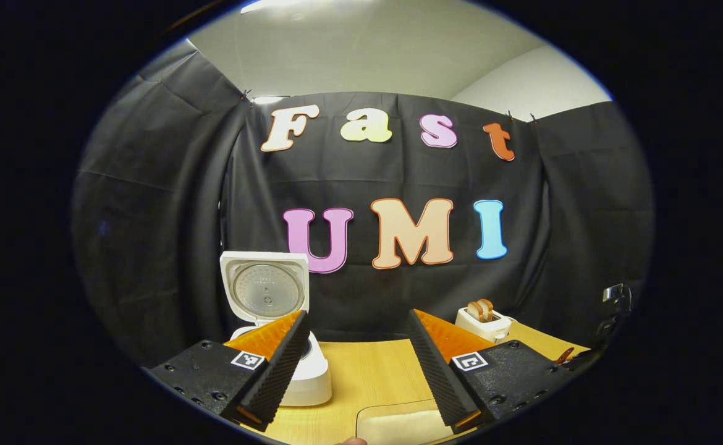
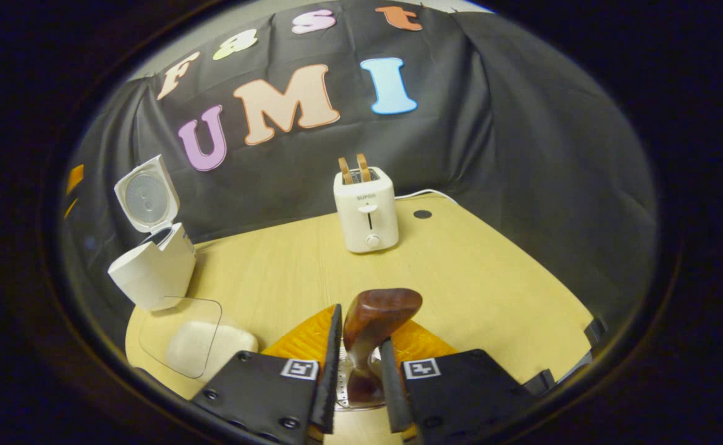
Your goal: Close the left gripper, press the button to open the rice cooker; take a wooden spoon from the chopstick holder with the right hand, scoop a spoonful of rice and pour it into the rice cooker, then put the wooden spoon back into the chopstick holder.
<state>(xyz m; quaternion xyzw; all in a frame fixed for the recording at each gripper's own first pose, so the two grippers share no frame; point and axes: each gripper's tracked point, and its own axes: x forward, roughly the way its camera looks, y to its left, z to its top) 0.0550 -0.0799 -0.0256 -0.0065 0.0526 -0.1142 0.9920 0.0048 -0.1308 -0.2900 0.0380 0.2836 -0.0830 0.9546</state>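
The white rice cooker (image 1: 315, 374) stands on the table with its lid (image 1: 266, 290) swung up. My left gripper (image 1: 357, 316) is open just right of it, nothing between its fingers. In the right gripper view, the cooker (image 2: 151, 269) sits at the left, lid (image 2: 145, 194) raised. My right gripper (image 2: 361, 337) is shut on the dark wooden spoon (image 2: 379, 312), whose bowl points up. The spoon's lower end reaches into the perforated metal chopstick holder (image 2: 343, 397) under the fingers. A clear container of white rice (image 2: 191, 340) lies in front of the cooker.
A white toaster (image 2: 366, 207) with two bread slices stands at the back of the wooden table (image 2: 491, 290), its cord trailing right. The same toaster (image 1: 484, 321) shows beyond my left gripper's right finger. The rice container (image 1: 398, 423) lies directly below the left gripper.
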